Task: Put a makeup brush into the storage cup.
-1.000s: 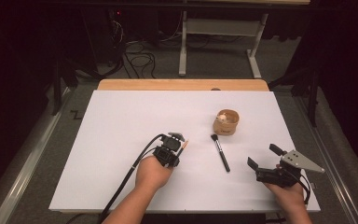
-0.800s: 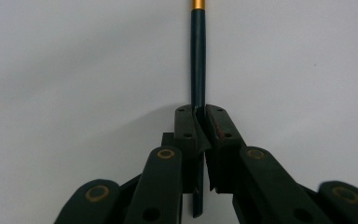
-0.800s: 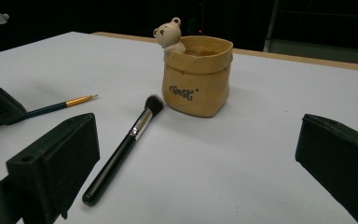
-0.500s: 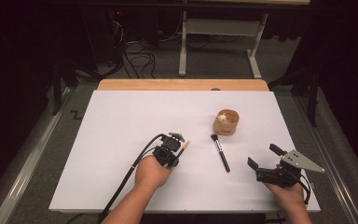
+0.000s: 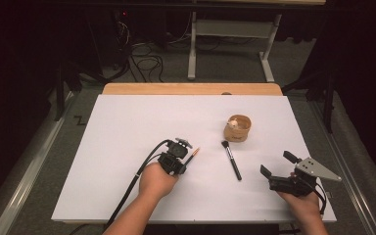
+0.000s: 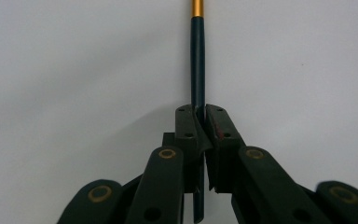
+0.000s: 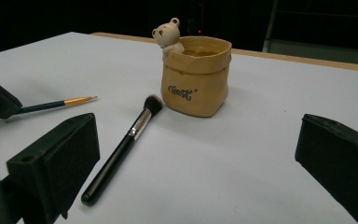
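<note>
My left gripper (image 5: 182,164) (image 6: 200,116) is shut on the dark handle of a thin paintbrush (image 5: 194,154) (image 6: 197,60), whose gold ferrule points away from the jaws. The paintbrush (image 7: 51,105) lies low over the white table. A black makeup brush (image 5: 231,159) (image 7: 121,149) lies flat between the two grippers, bristles toward a tan paper-bag-style pot (image 5: 238,128) (image 7: 196,77) with a small bear on its rim. My right gripper (image 5: 276,164) (image 7: 196,163) stands open at the table's front right, with nothing between its jaws, aimed at the pot.
The white tabletop (image 5: 127,127) has free room on its left and far side. A wooden strip (image 5: 191,89) runs along the back edge. Beyond it on the dark floor are cables (image 5: 142,54) and a metal desk frame (image 5: 235,29).
</note>
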`<state>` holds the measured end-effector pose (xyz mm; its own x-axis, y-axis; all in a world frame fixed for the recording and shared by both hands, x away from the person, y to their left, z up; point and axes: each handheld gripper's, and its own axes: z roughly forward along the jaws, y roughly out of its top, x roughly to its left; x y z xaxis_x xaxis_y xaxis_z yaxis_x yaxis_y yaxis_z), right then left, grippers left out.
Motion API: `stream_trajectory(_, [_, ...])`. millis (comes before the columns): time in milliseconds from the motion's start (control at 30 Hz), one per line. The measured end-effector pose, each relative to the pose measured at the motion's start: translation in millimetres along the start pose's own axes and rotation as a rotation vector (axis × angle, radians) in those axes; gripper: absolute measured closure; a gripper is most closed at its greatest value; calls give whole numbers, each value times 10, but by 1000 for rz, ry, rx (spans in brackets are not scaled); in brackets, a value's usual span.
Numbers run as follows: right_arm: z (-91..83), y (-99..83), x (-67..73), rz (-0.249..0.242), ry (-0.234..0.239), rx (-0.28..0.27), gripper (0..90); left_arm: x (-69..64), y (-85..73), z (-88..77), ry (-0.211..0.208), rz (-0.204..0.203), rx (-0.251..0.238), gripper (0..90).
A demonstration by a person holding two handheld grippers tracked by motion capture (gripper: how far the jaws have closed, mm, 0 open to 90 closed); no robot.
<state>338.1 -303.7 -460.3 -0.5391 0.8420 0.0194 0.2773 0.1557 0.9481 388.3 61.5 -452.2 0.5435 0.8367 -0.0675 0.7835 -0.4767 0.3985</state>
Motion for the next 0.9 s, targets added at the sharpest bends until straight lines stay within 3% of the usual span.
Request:
stream_trajectory(333, [3,-2,6,-3,0,3,7,40,-36,-39,5,17,-28,847])
stream_trajectory(600, [0,-3,4,-1,0,2,7,57,-101,-54,-11,33,-67,847])
stream_trajectory(900, [4,-5,6,-3,-1,3,7,148,-236,-123,-41,23,-128,847])
